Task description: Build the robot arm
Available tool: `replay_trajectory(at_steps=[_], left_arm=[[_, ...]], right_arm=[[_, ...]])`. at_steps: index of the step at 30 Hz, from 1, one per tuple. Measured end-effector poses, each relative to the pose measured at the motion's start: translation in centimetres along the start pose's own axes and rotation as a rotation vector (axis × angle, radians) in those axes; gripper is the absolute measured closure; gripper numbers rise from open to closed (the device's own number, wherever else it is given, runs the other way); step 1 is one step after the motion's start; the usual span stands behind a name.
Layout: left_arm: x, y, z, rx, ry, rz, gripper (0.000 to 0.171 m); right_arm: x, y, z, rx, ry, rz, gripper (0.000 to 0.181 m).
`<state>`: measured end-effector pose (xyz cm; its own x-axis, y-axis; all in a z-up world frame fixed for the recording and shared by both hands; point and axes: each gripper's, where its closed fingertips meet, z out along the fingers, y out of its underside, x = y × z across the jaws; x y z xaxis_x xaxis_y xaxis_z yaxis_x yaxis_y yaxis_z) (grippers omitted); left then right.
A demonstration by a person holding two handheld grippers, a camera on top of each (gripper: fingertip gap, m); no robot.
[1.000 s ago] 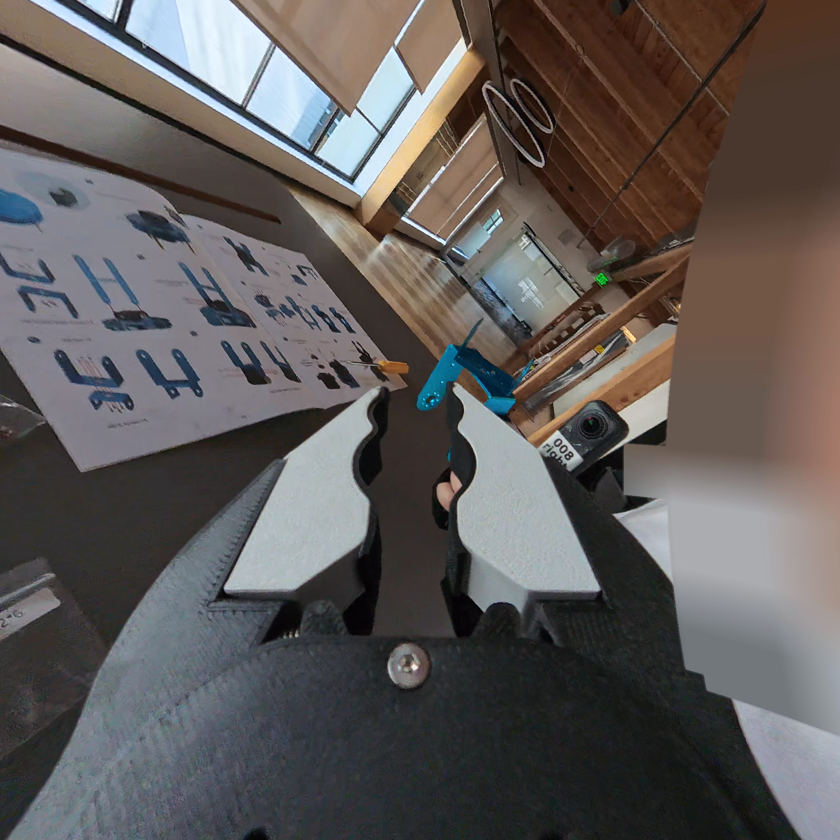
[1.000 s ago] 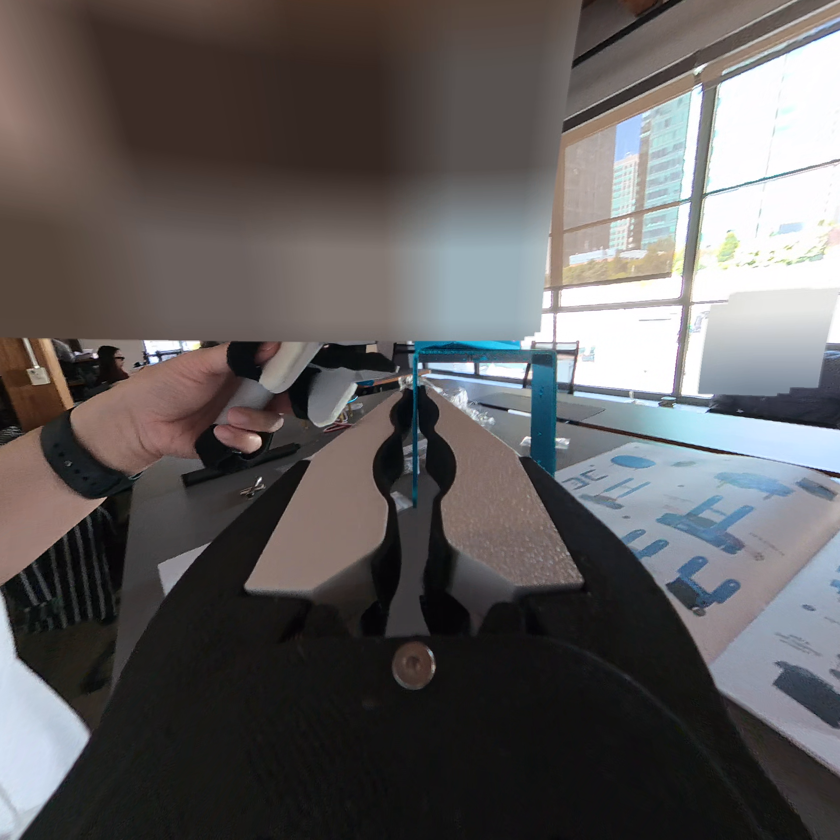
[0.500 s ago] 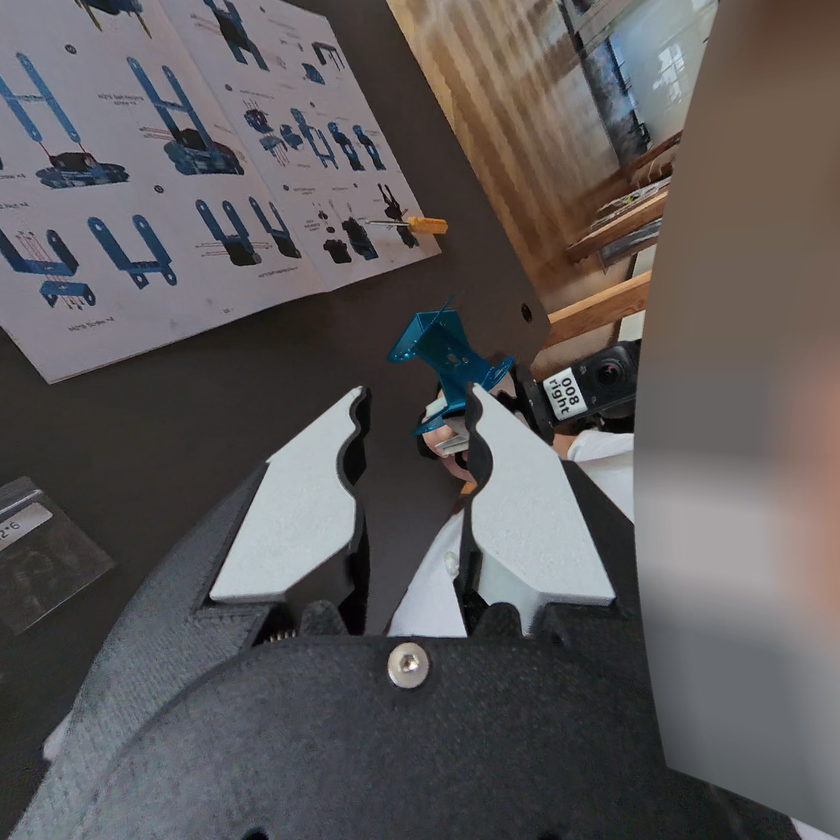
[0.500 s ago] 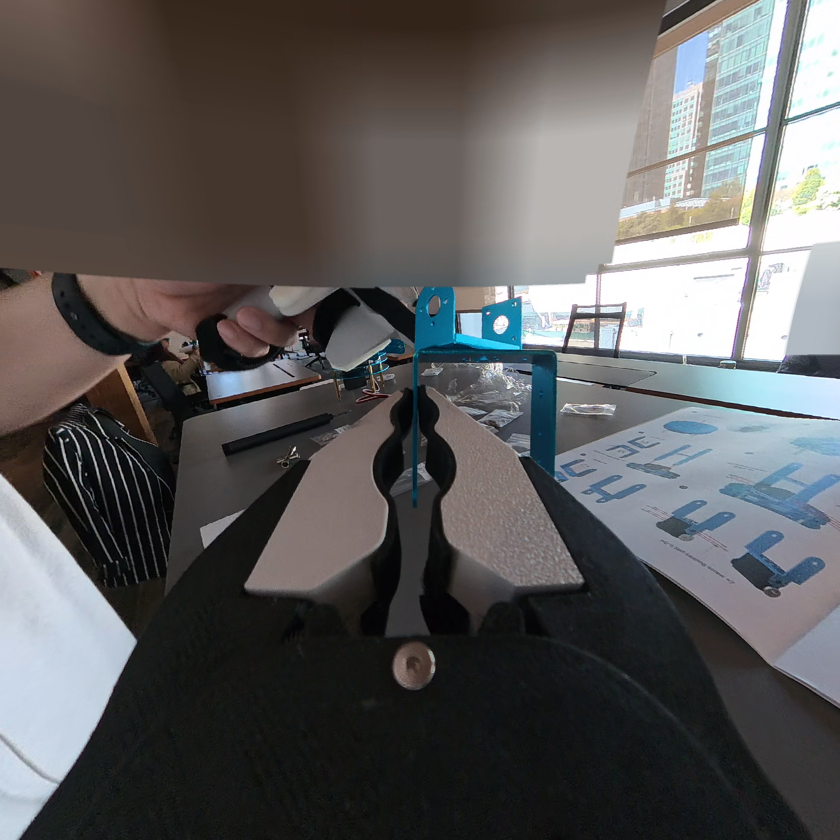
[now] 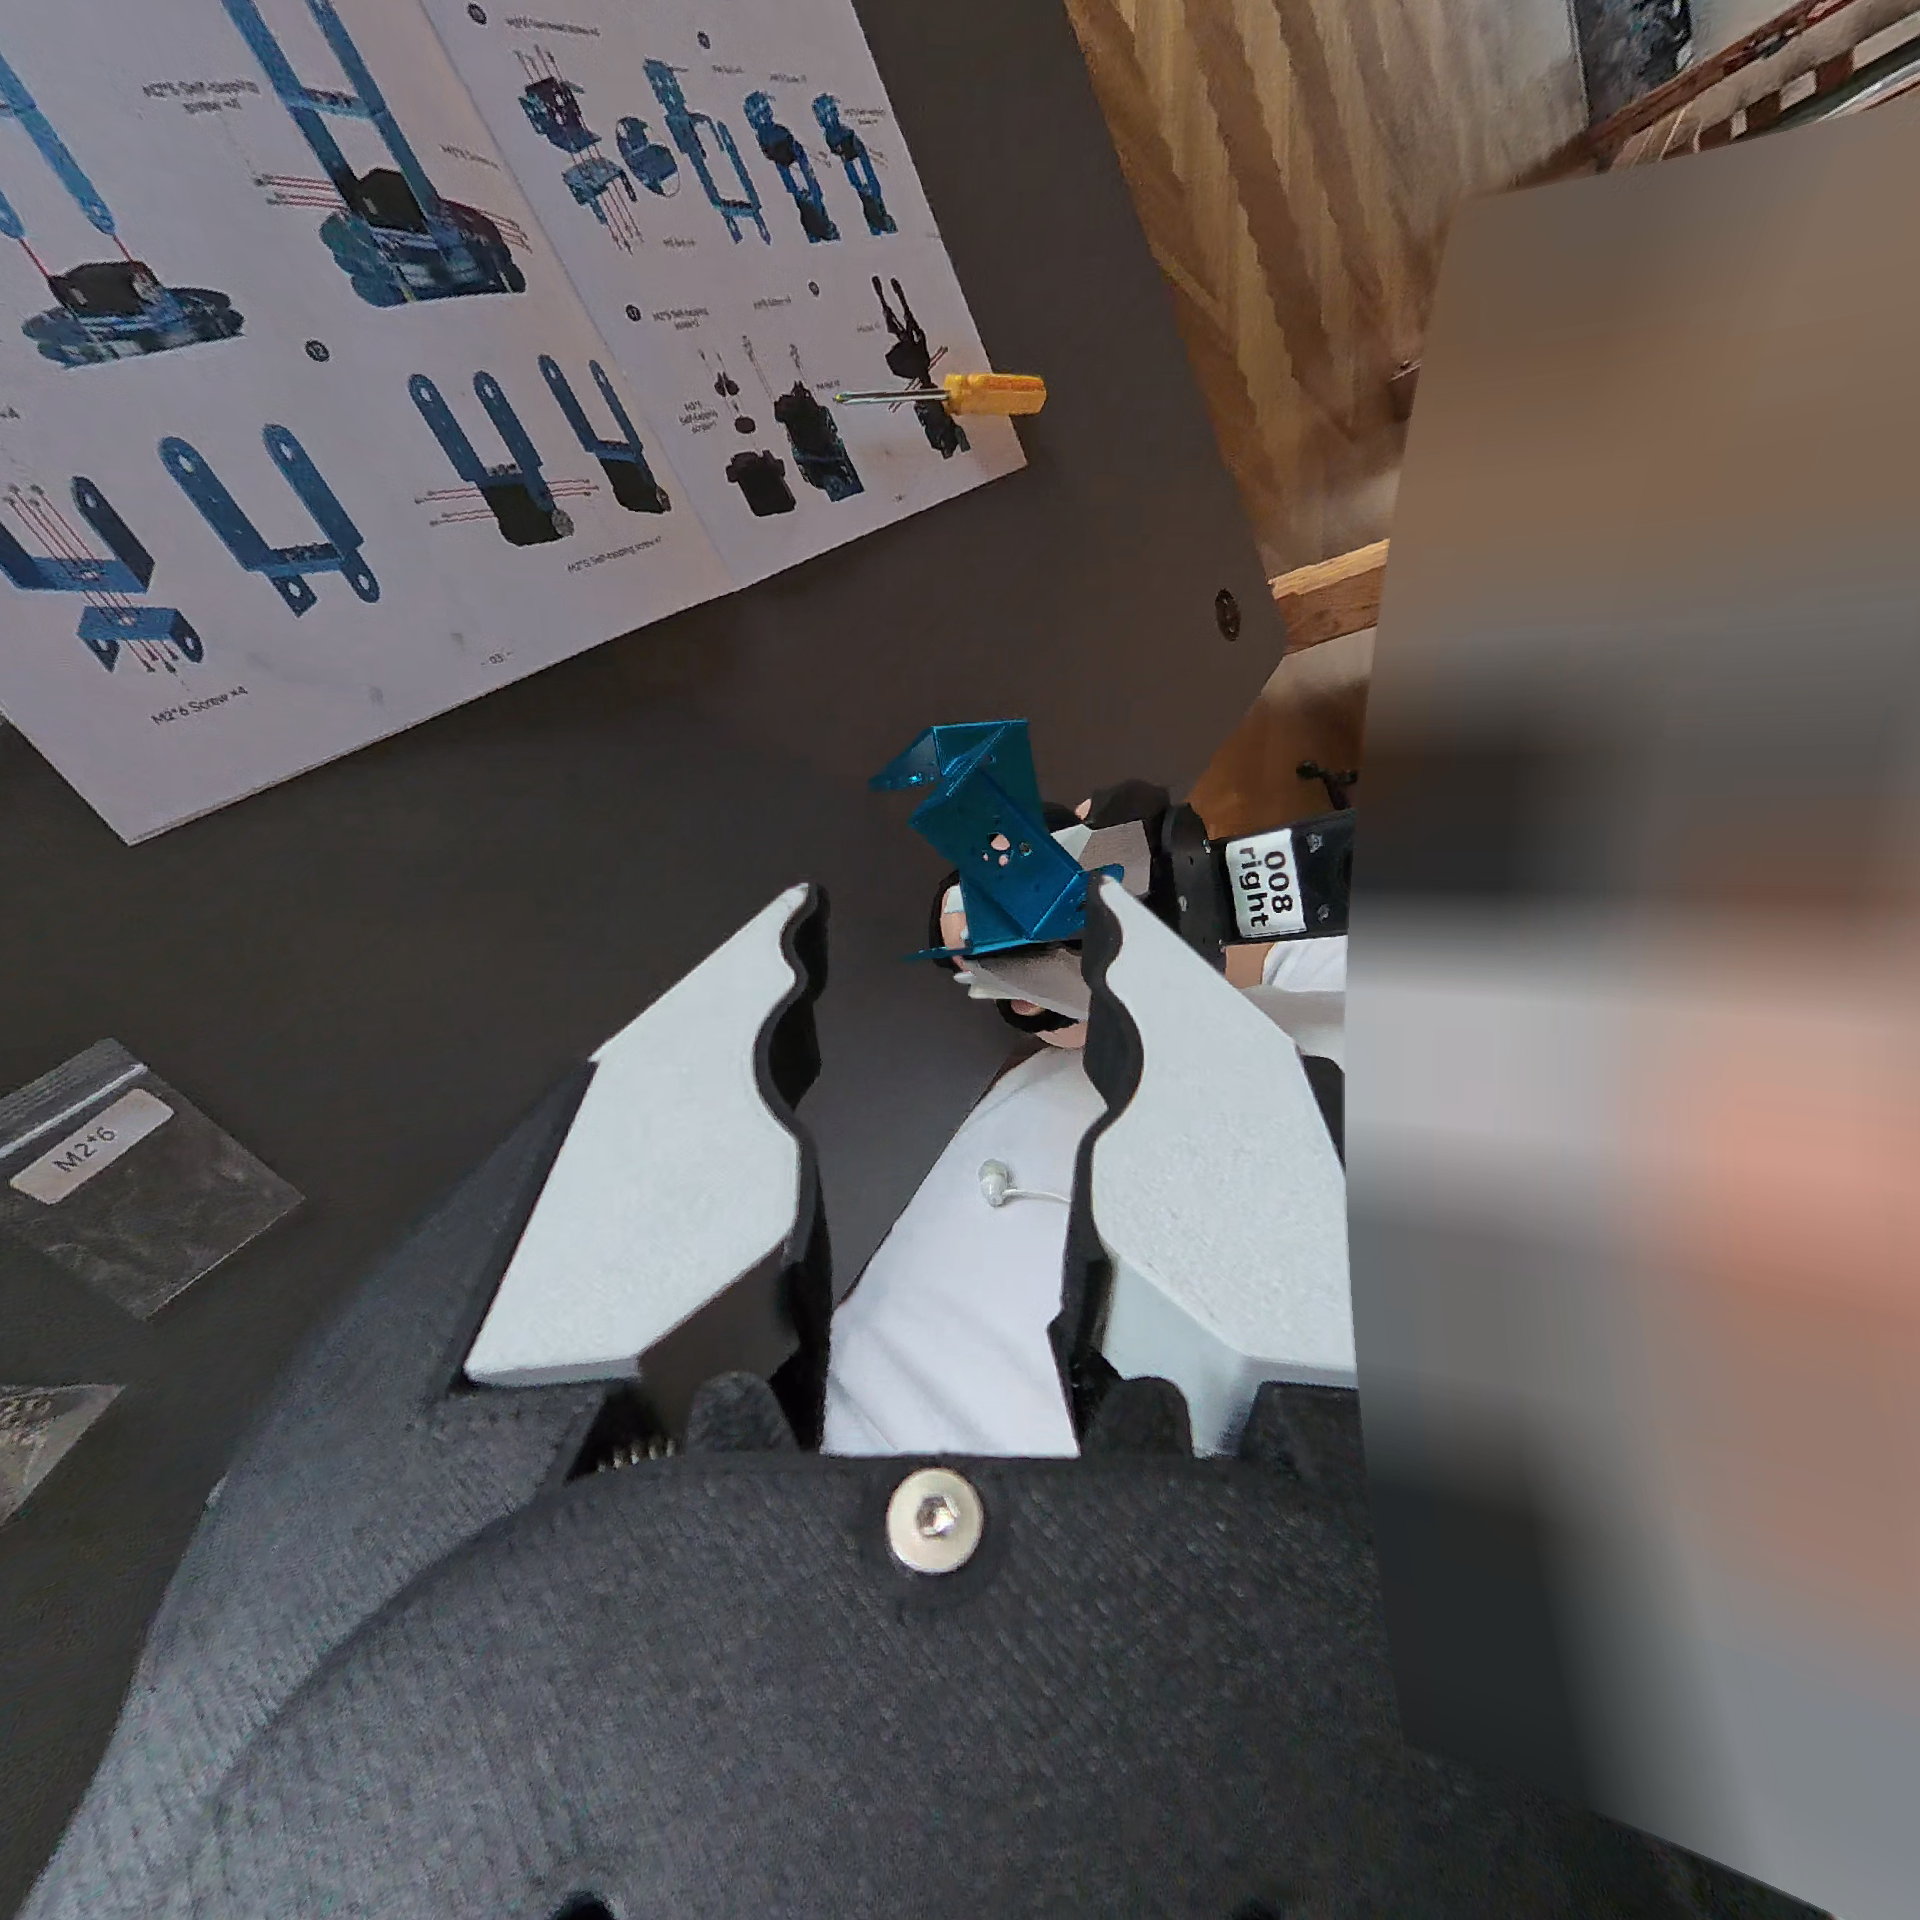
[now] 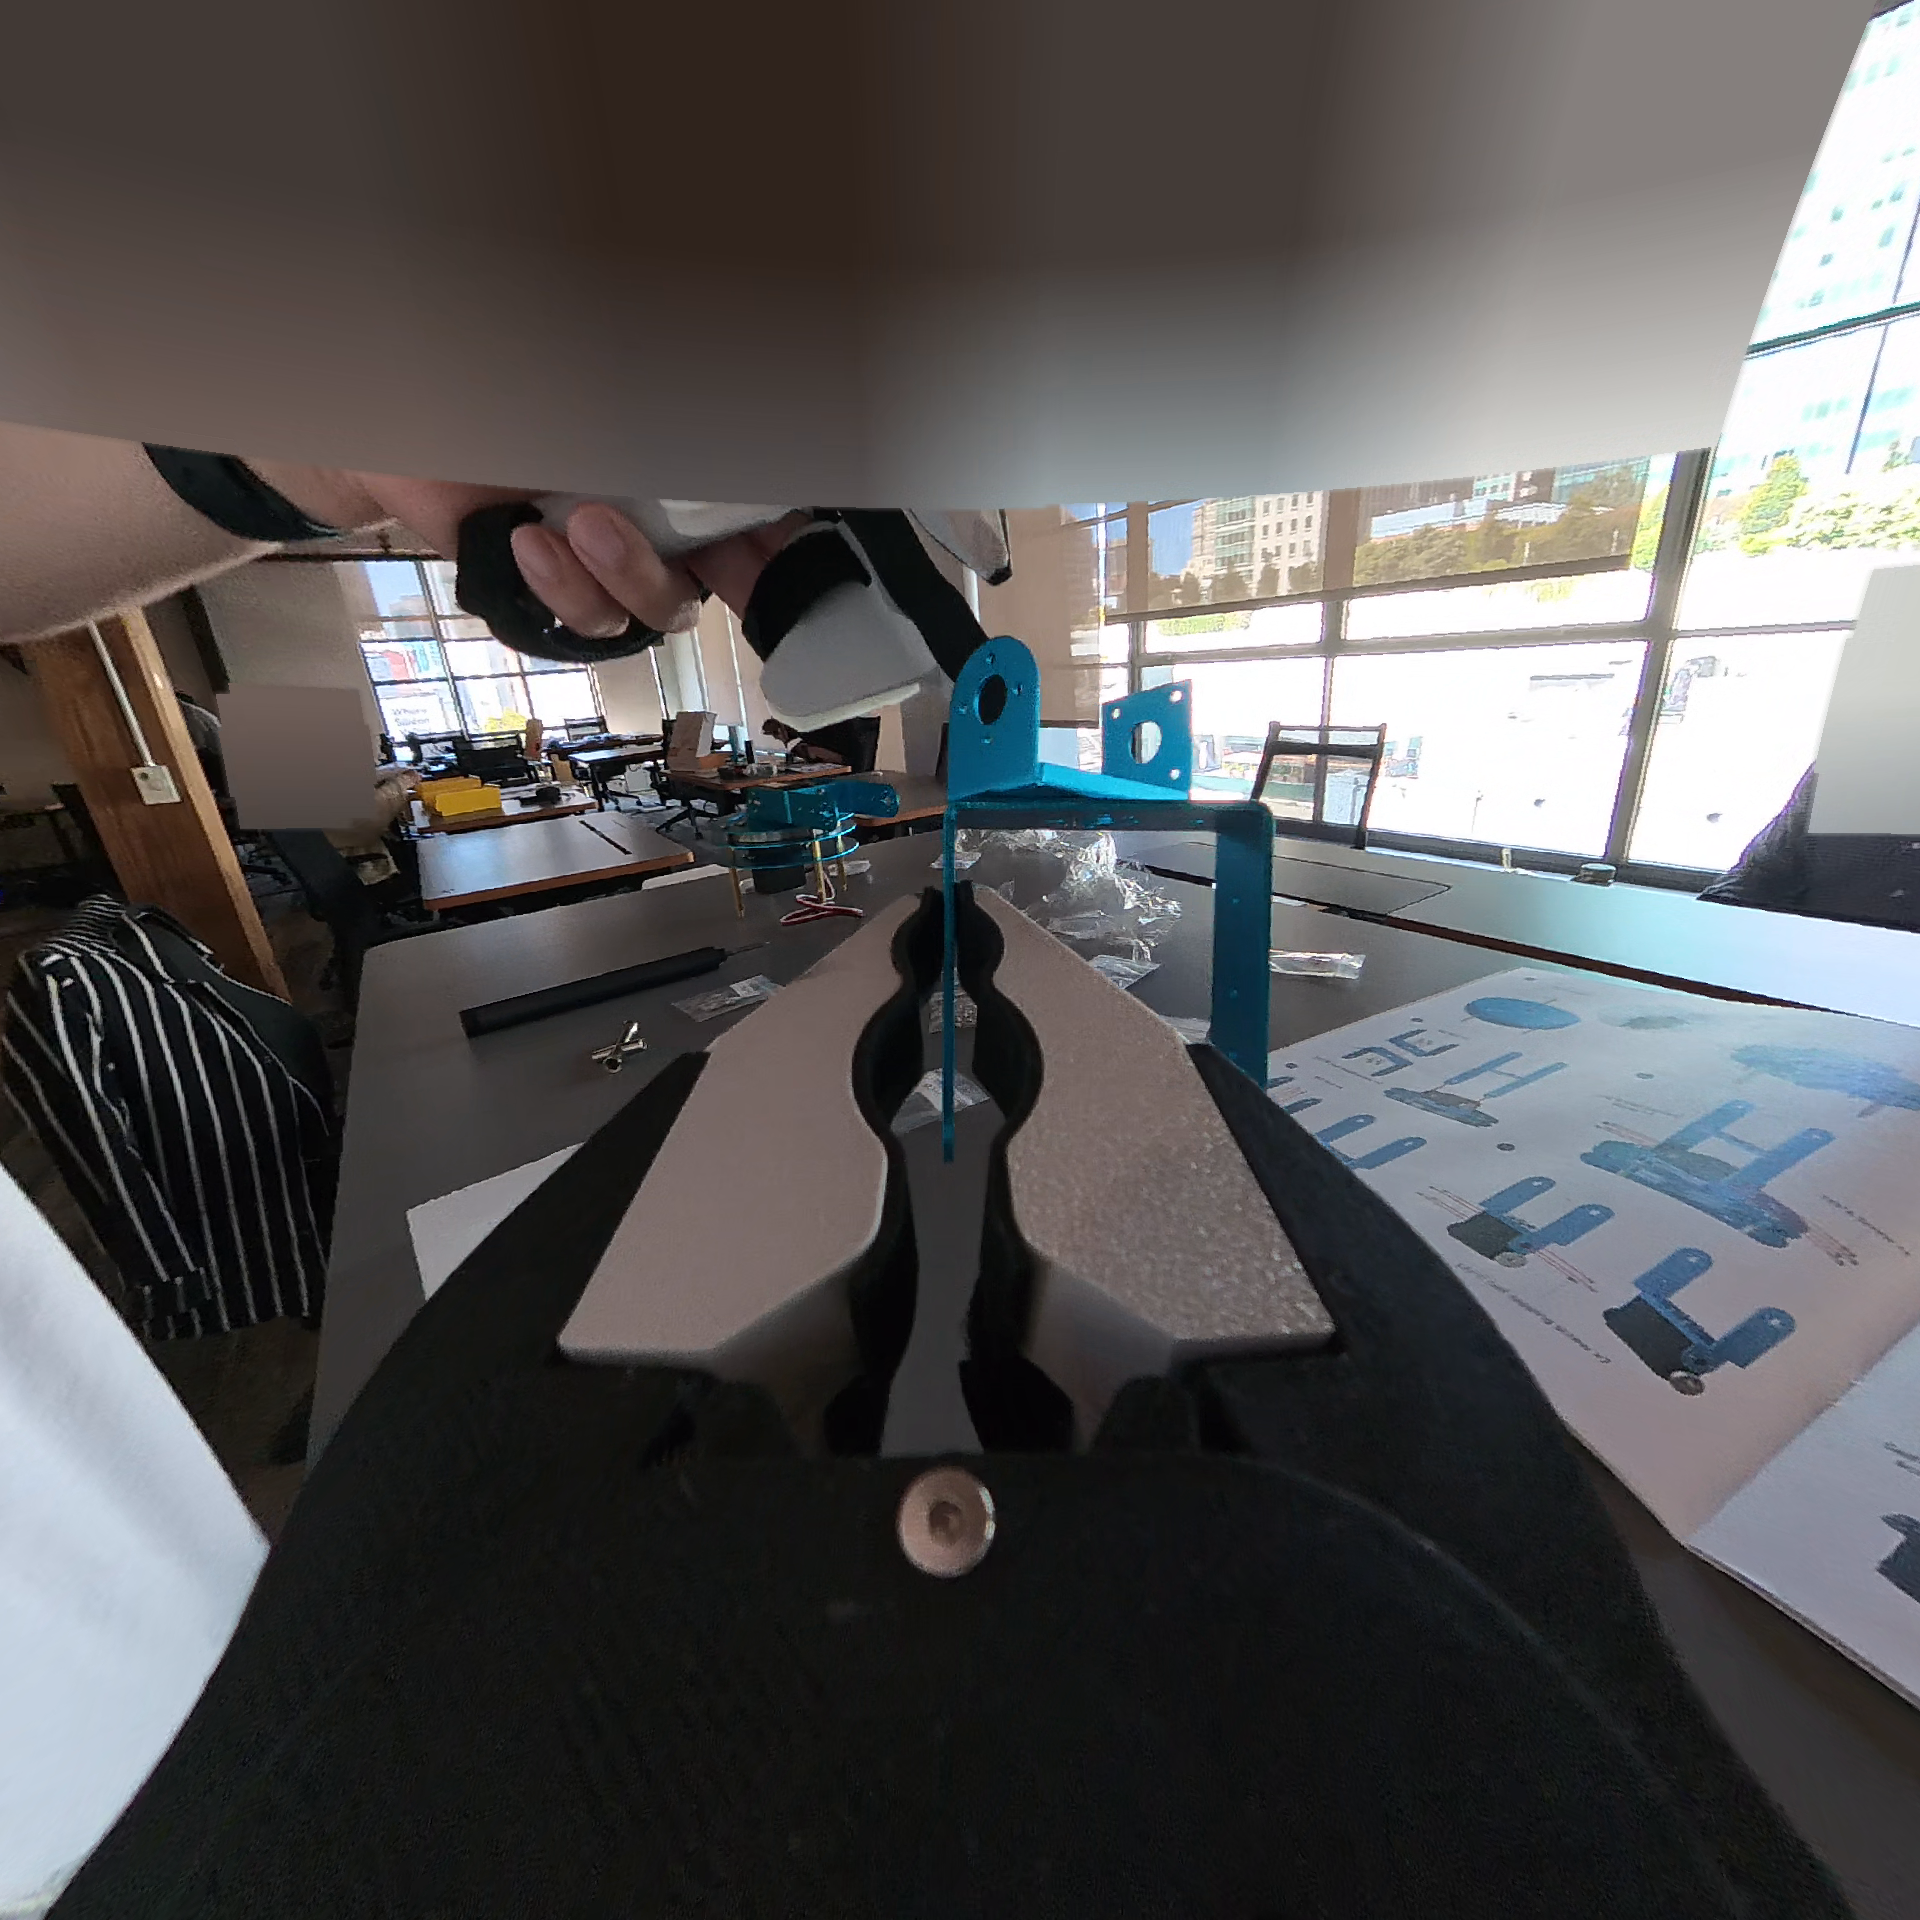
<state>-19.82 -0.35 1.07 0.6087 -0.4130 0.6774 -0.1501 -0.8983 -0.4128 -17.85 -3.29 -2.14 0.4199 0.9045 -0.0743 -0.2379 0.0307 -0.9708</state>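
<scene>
My right gripper [image 6: 951, 904] is shut on one thin side plate of a blue metal bracket assembly [image 6: 1101, 810], held in the air above a dark table [image 6: 499, 997]. The bracket has a U-shaped frame and two upright tabs with round holes. My left gripper [image 5: 951, 925] is open and empty, held high and looking down. The blue bracket [image 5: 987, 842] sits just beyond its fingertips, closer to the right finger. The right gripper's body [image 5: 1247, 883] shows behind it. In the right wrist view the left gripper [image 6: 842, 665] hangs just above and left of the bracket's tabs.
An open instruction booklet [image 5: 416, 343] [image 6: 1621, 1174] lies on the table with a small yellow-handled screwdriver [image 5: 945, 395] on it. Small plastic bags [image 5: 114, 1174] lie at the left. A black rod [image 6: 603, 987], a metal cross wrench [image 6: 620, 1047], crumpled plastic wrap [image 6: 1081, 883] and a partly built blue assembly [image 6: 800, 821] sit farther off.
My left gripper has tilted down to look at the table and come closer to the bracket, its jaws slightly wider. My right gripper has kept its hold while the bracket turned, showing its holed tabs.
</scene>
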Motion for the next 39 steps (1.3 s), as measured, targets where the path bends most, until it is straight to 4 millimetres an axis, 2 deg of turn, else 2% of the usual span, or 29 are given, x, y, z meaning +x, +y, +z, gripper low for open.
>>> replay_trajectory(at_steps=[14, 25, 39], left_arm=[[0.4, 0.5, 1.9, -0.077, 0.005, -0.032, 0.125], [0.2, 1.8, 4.0, -0.227, -0.056, -0.044, 0.127], [-0.3, 1.4, 5.5, -0.309, -0.123, 0.043, 0.13]], right_arm=[[-0.1, 0.1, -0.2, -0.007, 0.01, -0.014, 0.181], [-0.3, 0.3, -0.1, -0.024, 0.013, -0.037, 0.181], [-0.6, 1.1, 0.2, -0.073, -0.008, -0.015, 0.181]])
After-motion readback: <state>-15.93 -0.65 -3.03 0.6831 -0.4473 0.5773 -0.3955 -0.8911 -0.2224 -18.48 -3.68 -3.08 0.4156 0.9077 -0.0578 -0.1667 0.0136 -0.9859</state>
